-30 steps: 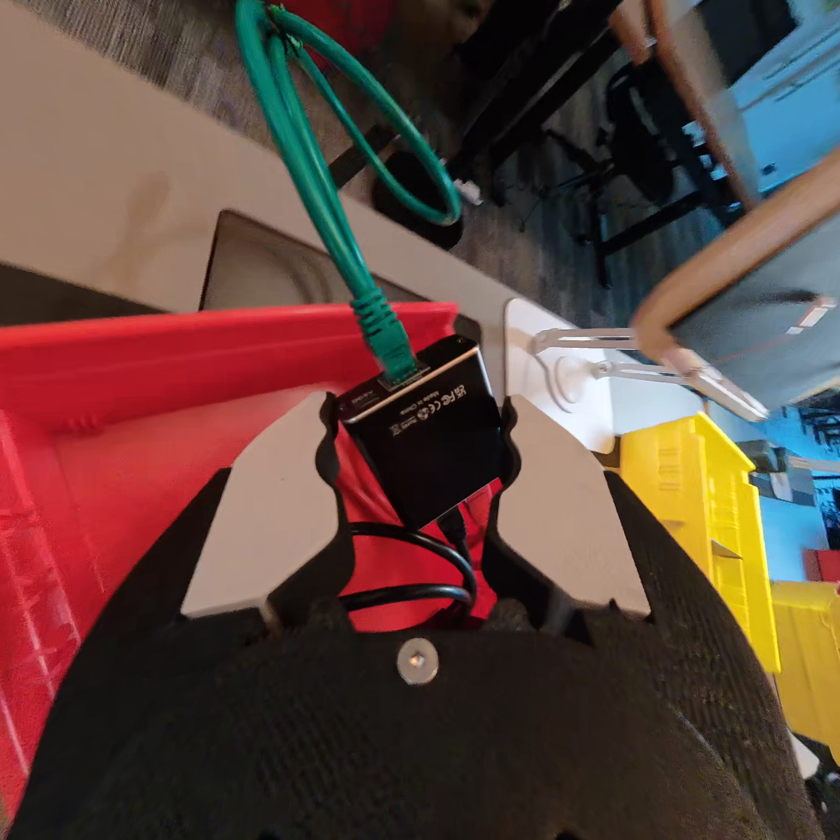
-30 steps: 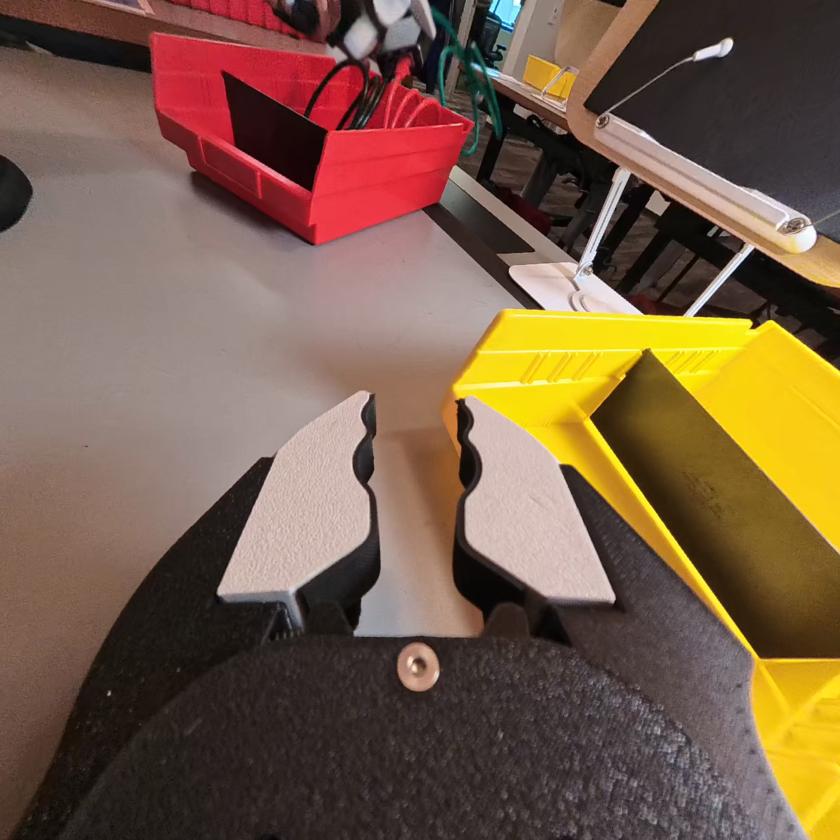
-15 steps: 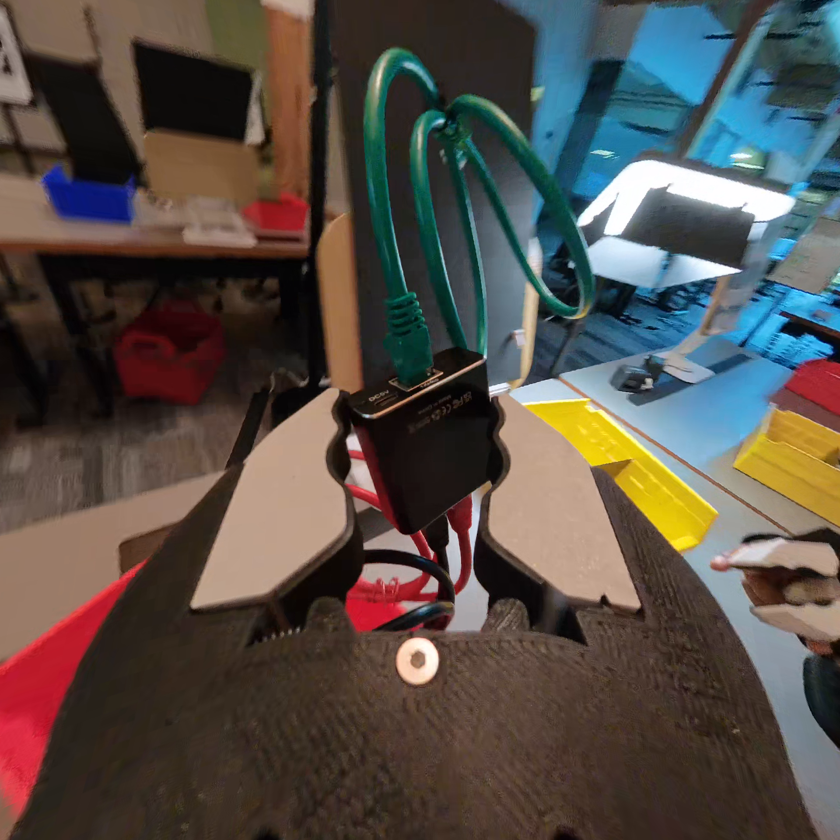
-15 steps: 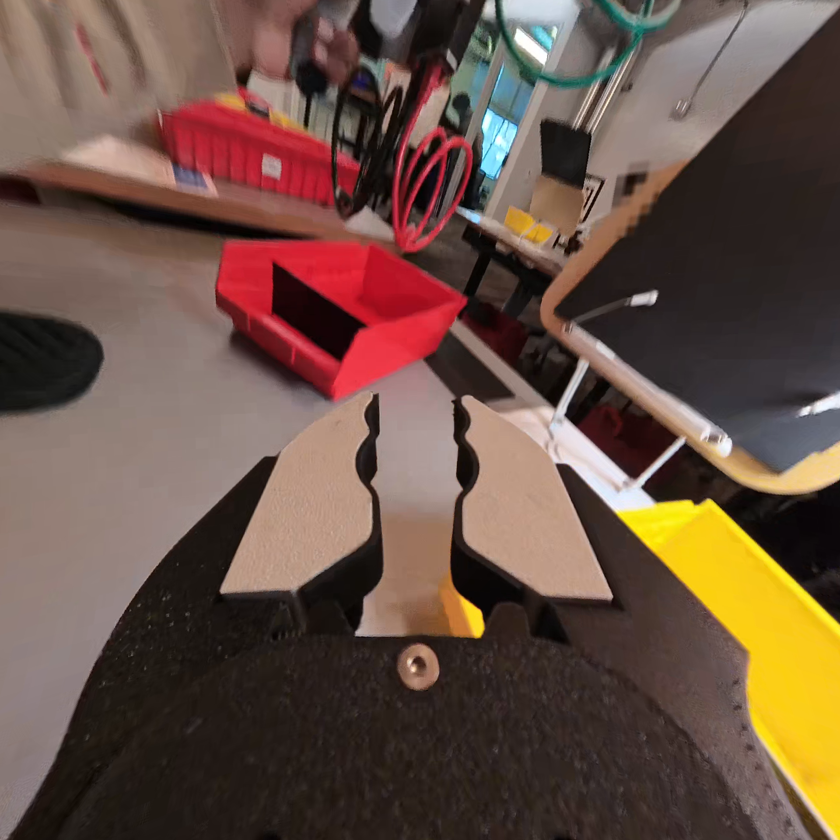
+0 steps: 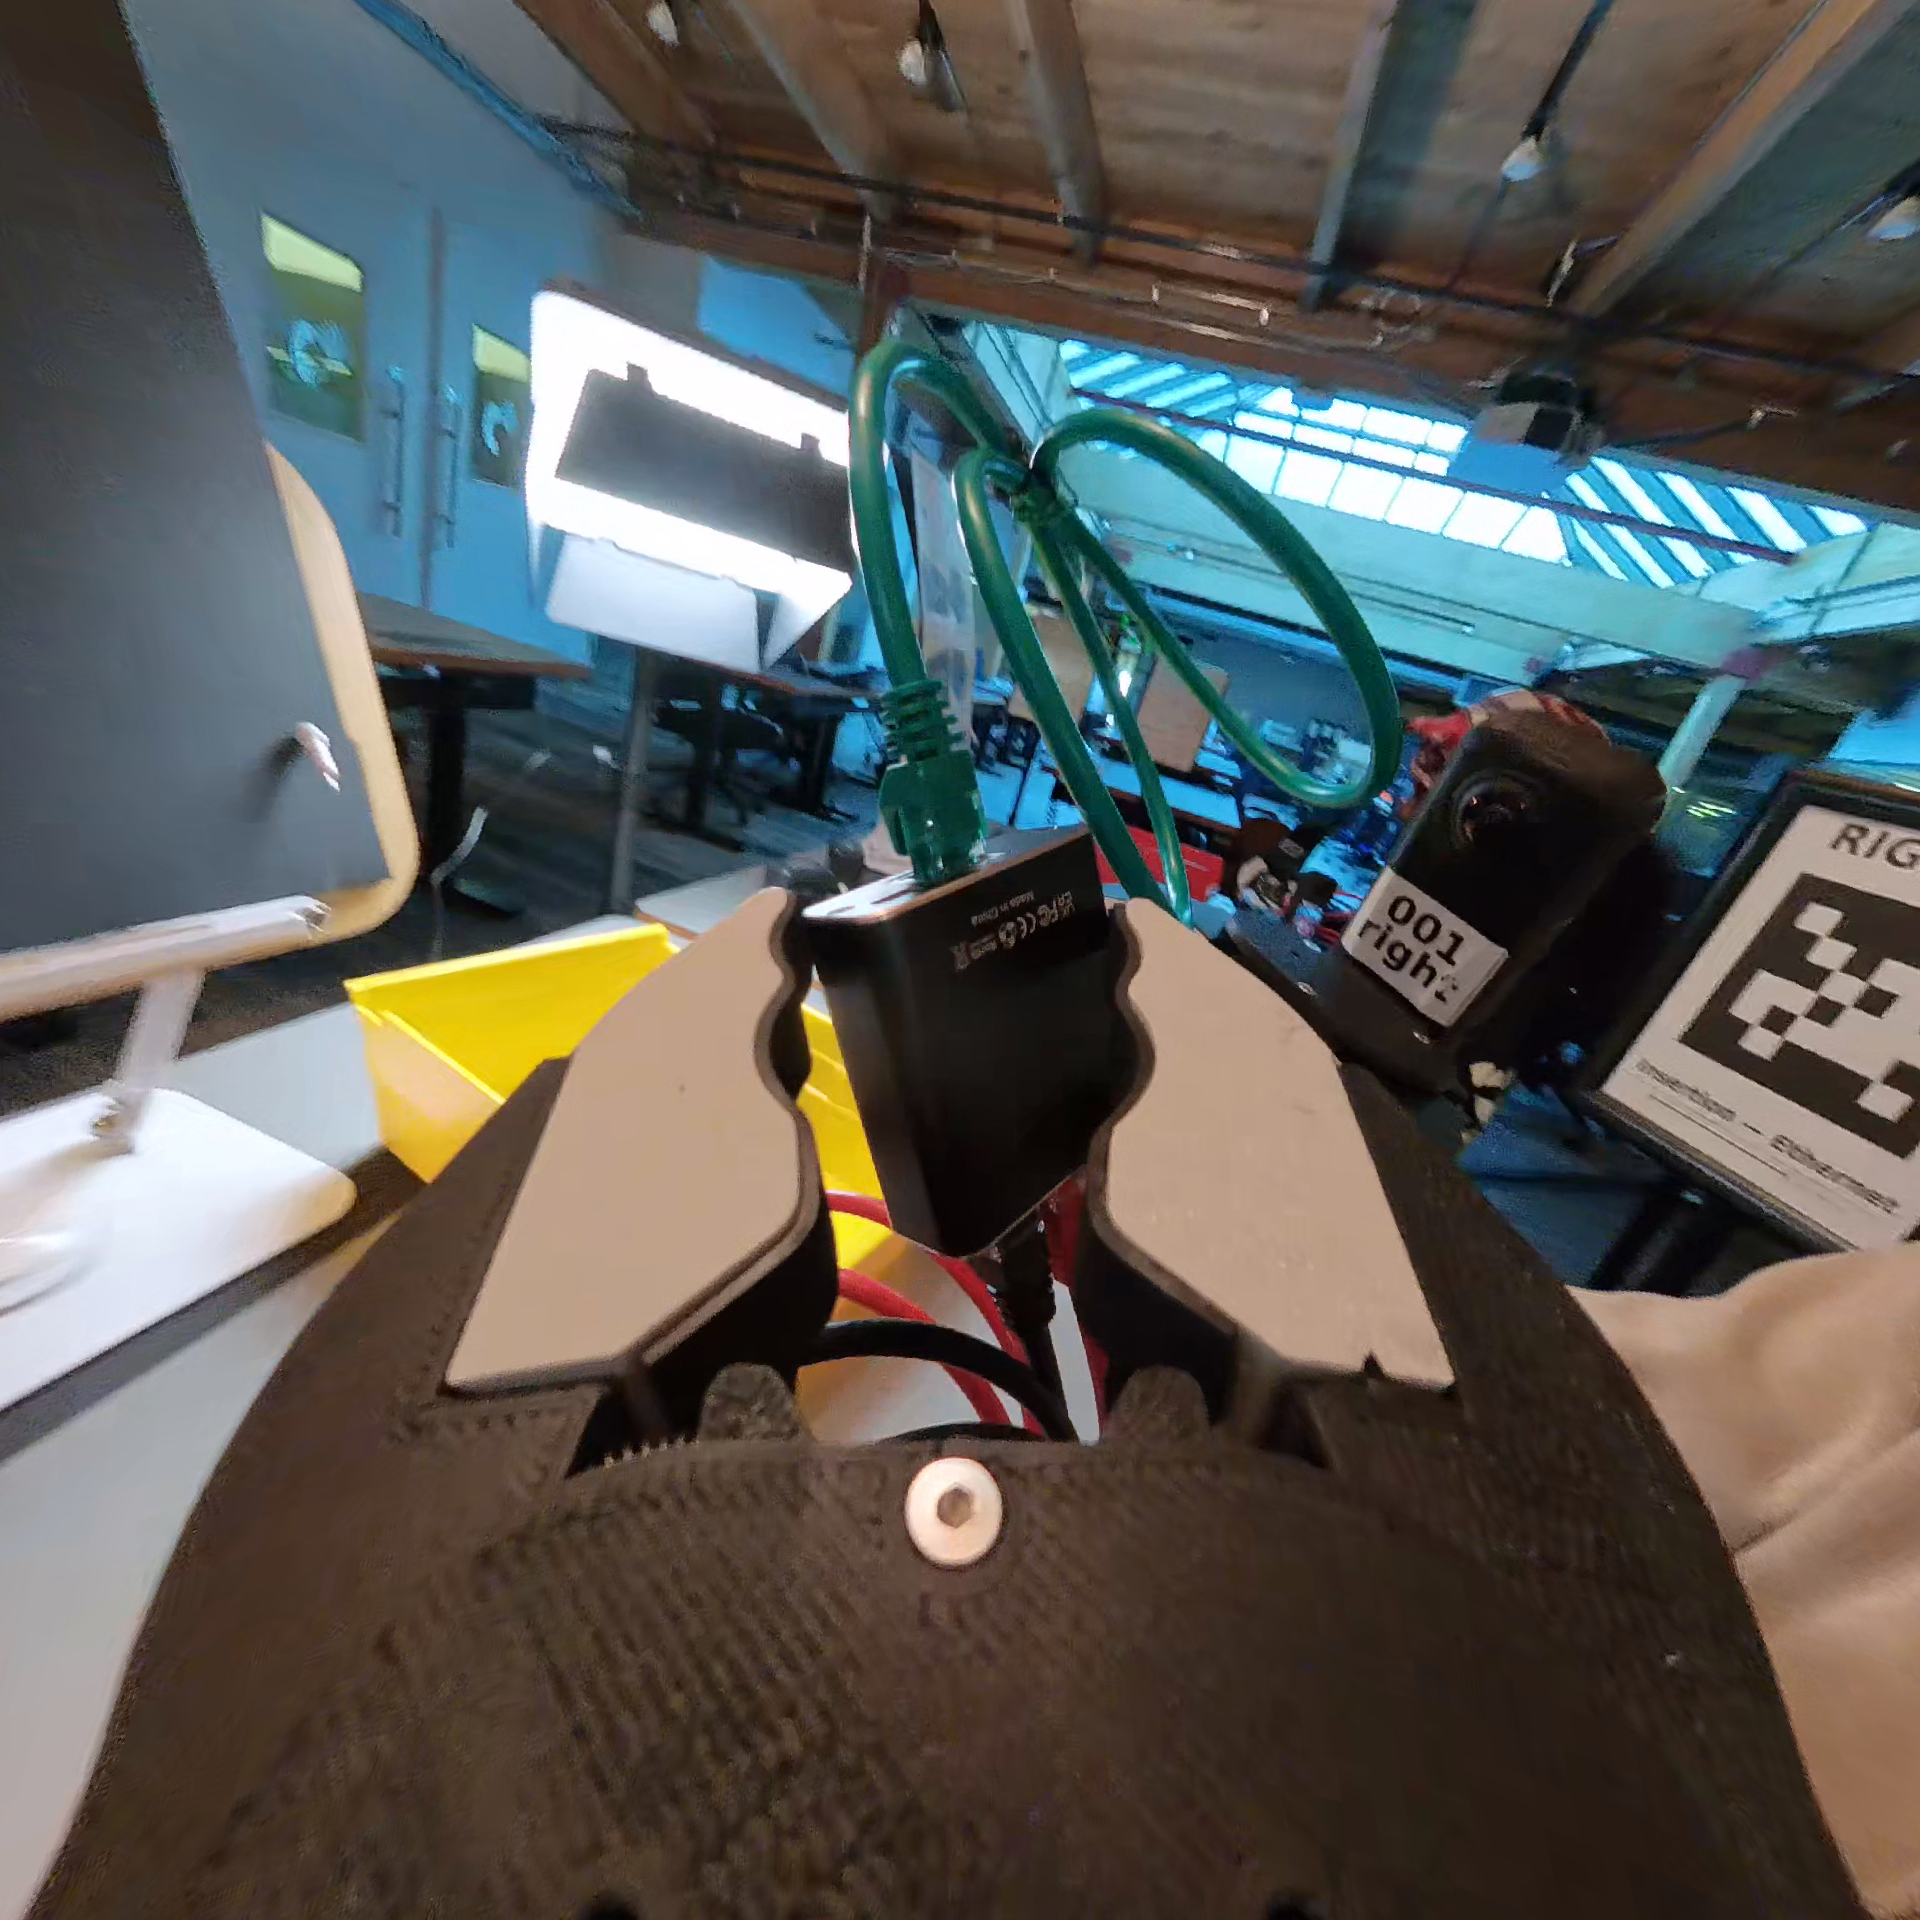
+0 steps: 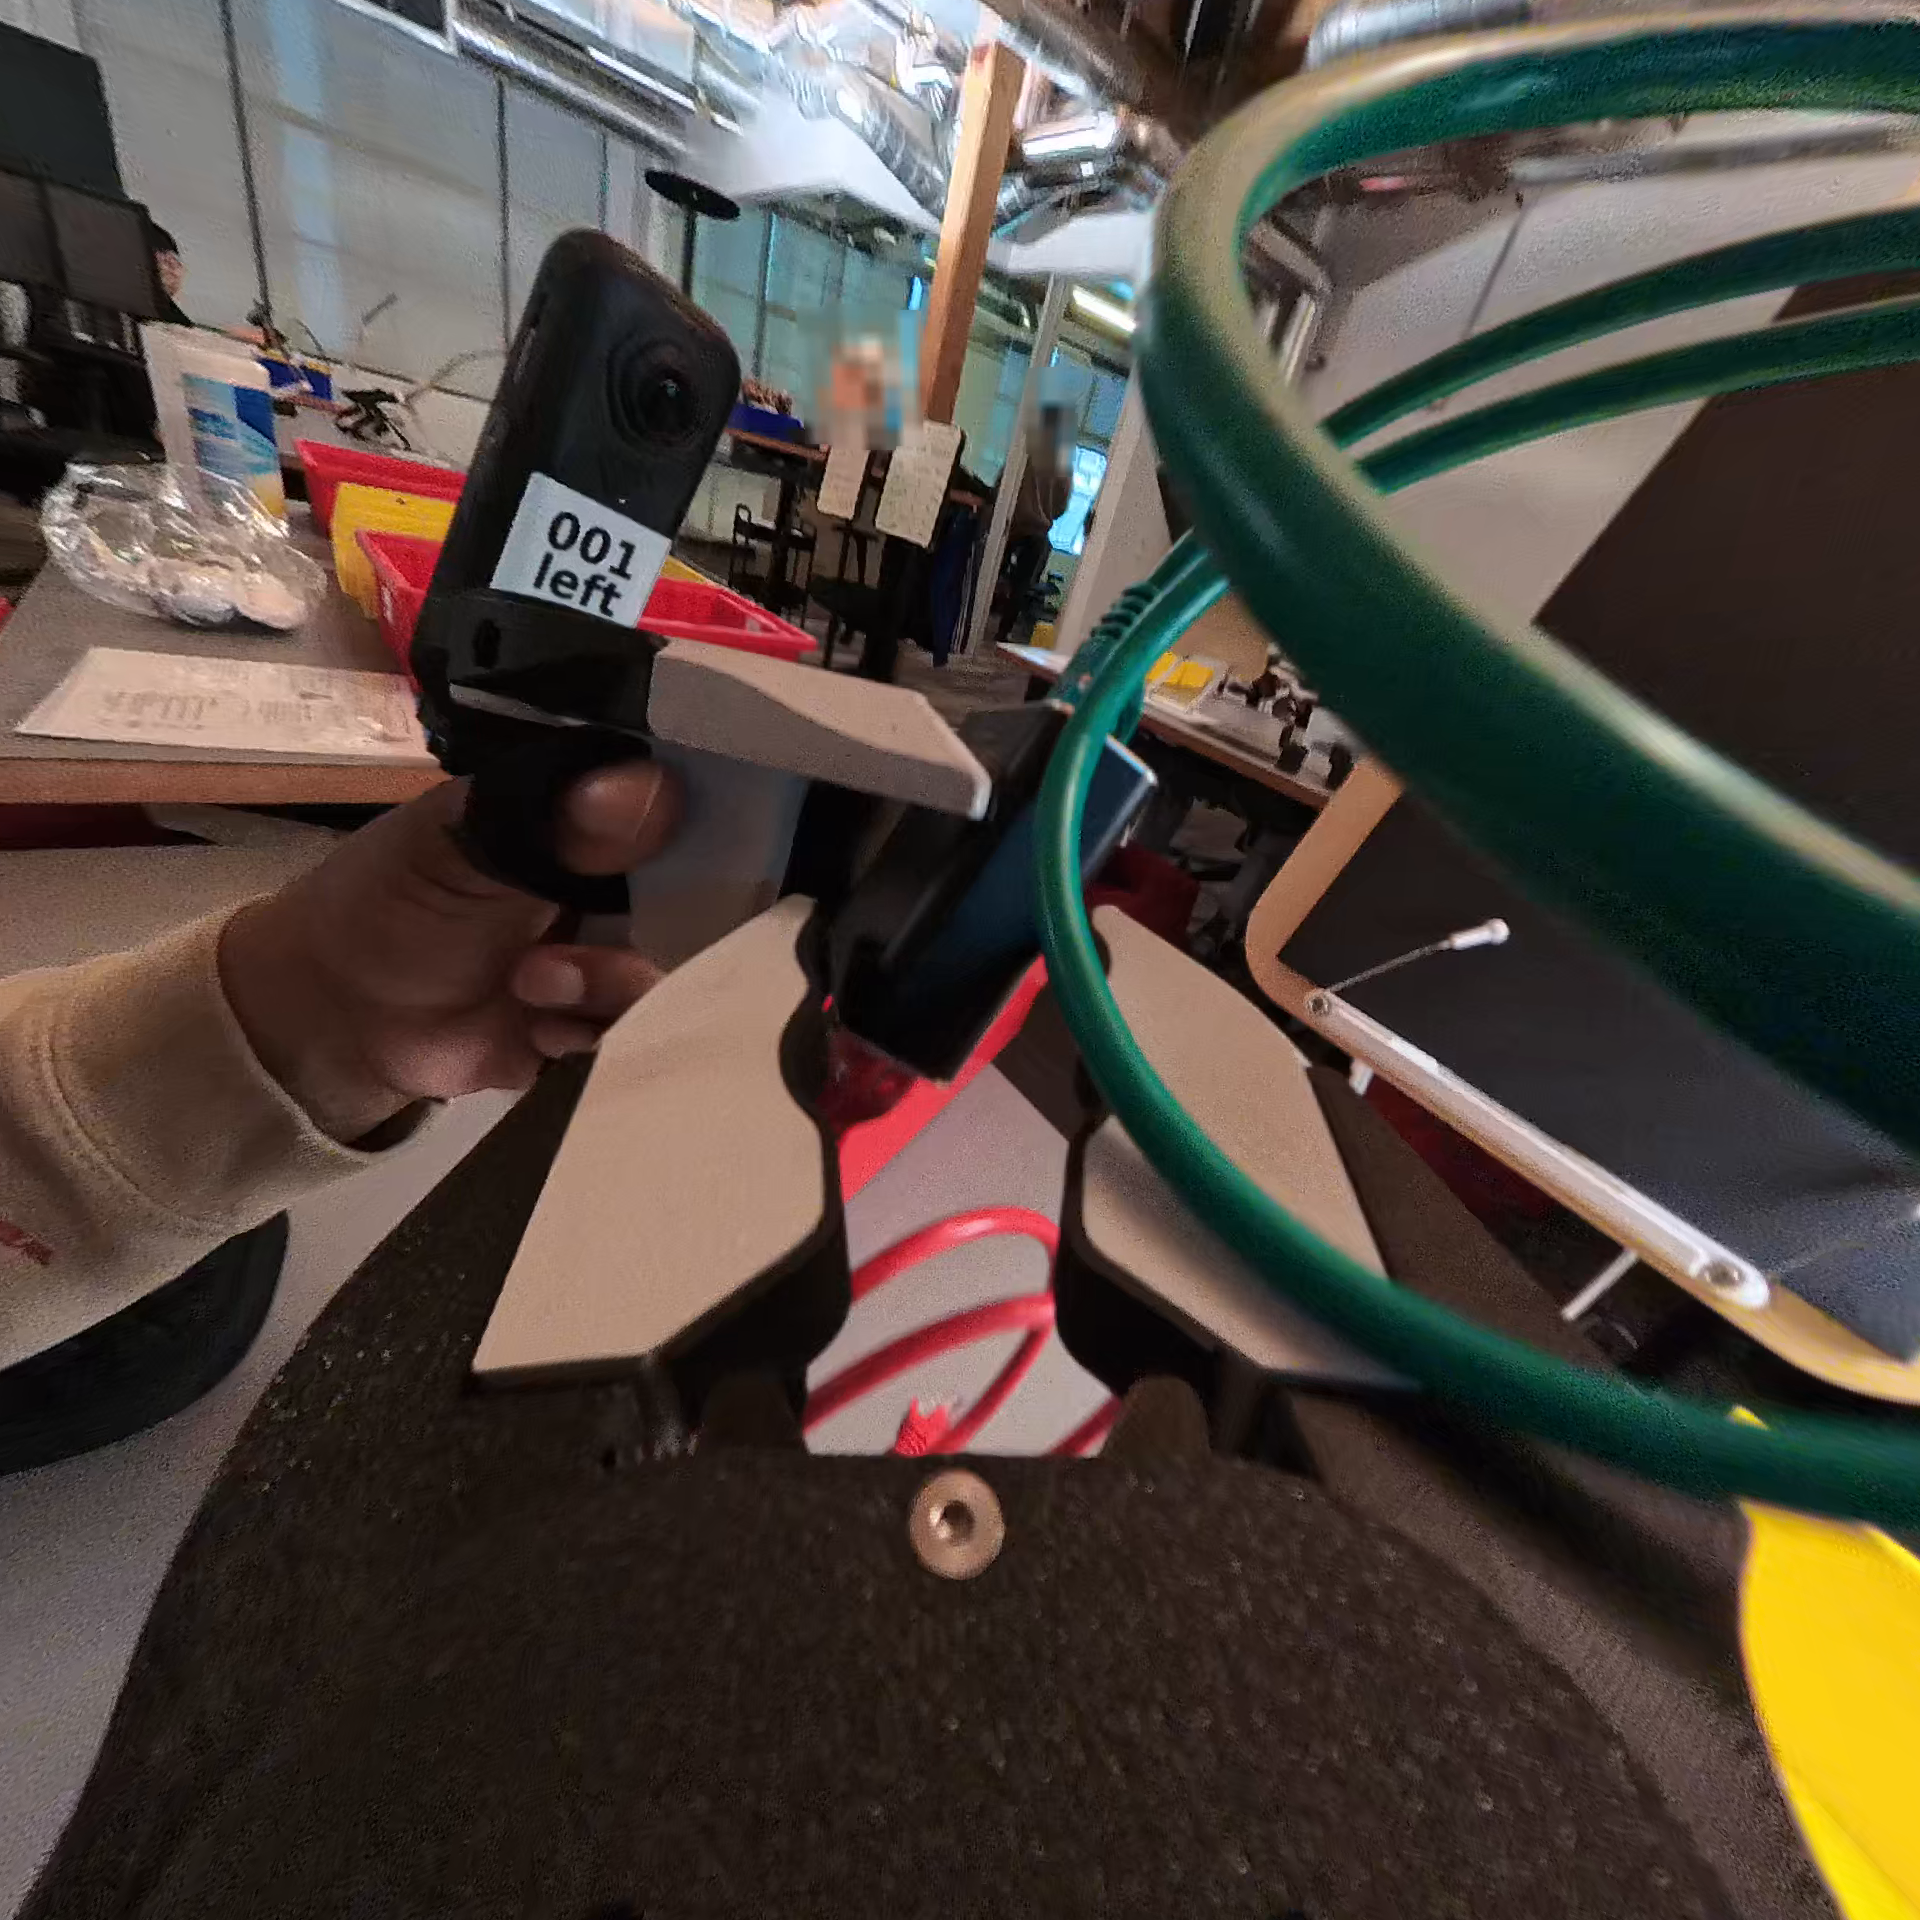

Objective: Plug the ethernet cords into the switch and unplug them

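Note:
My left gripper point(image 5: 956, 920) is shut on the small black switch point(image 5: 966, 1049) and holds it up in the air. A green ethernet cord point(image 5: 928, 790) is plugged into the switch's top edge and loops above it. Red cords point(image 5: 940, 1314) and a black lead point(image 5: 940, 1351) hang below the switch. My right gripper point(image 6: 951, 930) is open and empty, its tips just short of the switch point(image 6: 935, 935). The green cord's loop point(image 6: 1122, 1122) crosses in front of its right finger. The left gripper point(image 6: 982, 816) and the hand holding it point(image 6: 416, 966) show at left.
A yellow bin point(image 5: 488, 1023) and a white lamp base point(image 5: 156, 1179) sit on the grey table at left. The right gripper's camera point(image 5: 1507, 862) and a marker board point(image 5: 1829, 1029) are at right. Red cords point(image 6: 956, 1309) hang over the table; red and yellow bins point(image 6: 727, 613) stand behind. The grippers are tip to tip, or close to it.
My left gripper lifted the switch with its cords out of the red bin and swung it toward the right gripper. My right gripper rose from the table and turned to face the switch.

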Motion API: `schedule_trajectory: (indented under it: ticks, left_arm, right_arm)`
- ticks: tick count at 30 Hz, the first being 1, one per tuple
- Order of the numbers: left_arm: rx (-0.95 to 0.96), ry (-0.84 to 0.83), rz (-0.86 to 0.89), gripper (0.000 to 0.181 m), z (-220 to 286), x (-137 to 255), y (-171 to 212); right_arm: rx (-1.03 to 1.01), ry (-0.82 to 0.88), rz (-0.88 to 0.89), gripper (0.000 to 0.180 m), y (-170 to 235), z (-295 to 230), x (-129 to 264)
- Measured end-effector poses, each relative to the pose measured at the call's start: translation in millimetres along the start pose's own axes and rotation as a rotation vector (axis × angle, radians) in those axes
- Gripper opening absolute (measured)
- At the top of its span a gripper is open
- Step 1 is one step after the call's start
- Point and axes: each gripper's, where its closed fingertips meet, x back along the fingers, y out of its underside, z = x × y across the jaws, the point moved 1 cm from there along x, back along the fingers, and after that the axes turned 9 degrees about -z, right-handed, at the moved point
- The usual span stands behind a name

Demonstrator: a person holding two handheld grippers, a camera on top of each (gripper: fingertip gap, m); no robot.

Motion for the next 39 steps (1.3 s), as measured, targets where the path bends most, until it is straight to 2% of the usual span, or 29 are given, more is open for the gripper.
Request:
schedule_trajectory:
  ticks: [2,3,5,9,12,16,19,21,24,29,34,36,39]
  left_arm:
    - [0.042,0.023,-0.022,0.052,-1.9,-7.4,9.7]
    - [0.063,0.032,-0.004,0.039,-2.6,-6.7,10.1]
    - [0.108,0.042,-0.011,0.034,-5.6,-7.6,14.9]
    - [0.159,0.039,-0.029,0.034,-11.0,-8.0,21.8]
    - [0.185,0.101,-0.083,0.033,-4.7,-5.9,24.6]
    - [0.134,0.196,-0.176,0.036,10.8,6.3,25.4]
    - [0.012,0.183,-0.225,0.039,17.9,11.8,28.8]
    - [-0.067,0.211,-0.279,0.042,29.3,8.4,37.9]
    - [-0.073,0.325,-0.354,0.045,52.8,-4.0,54.8]
    - [-0.12,0.32,-0.271,0.024,54.7,-13.6,52.6]
    - [-0.167,0.315,-0.203,0.024,55.1,-8.4,43.2]
    - [-0.163,0.327,-0.158,0.024,52.9,-4.9,37.8]
    - [-0.173,0.32,-0.114,0.024,48.6,-1.5,33.7]
  right_arm:
    - [-0.012,0.01,-0.031,0.045,12.1,5.1,-3.3]
    - [-0.024,-0.006,-0.041,0.047,16.9,5.6,-4.1]
    - [-0.058,-0.021,-0.062,0.046,24.7,8.6,-5.2]
    - [-0.104,-0.097,-0.069,0.042,34.6,8.9,-7.6]
    - [-0.147,-0.233,-0.064,0.03,32.9,4.5,1.4]
    - [-0.147,-0.377,-0.107,0.025,29.6,2.9,22.8]
    - [-0.12,-0.464,-0.146,0.025,23.8,-2.3,44.2]
    - [-0.143,-0.536,-0.153,0.024,18.3,-9.4,55.6]
    - [-0.203,-0.601,-0.149,0.025,13.7,-15.8,59.7]
    - [-0.235,-0.611,-0.079,0.025,6.9,-12.9,58.9]
    - [-0.116,-0.563,-0.012,0.028,5.2,-11.4,60.2]
    - [-0.11,-0.577,-0.033,0.036,11.6,-10.8,59.0]
    - [-0.11,-0.577,-0.009,0.032,13.5,-11.8,54.4]
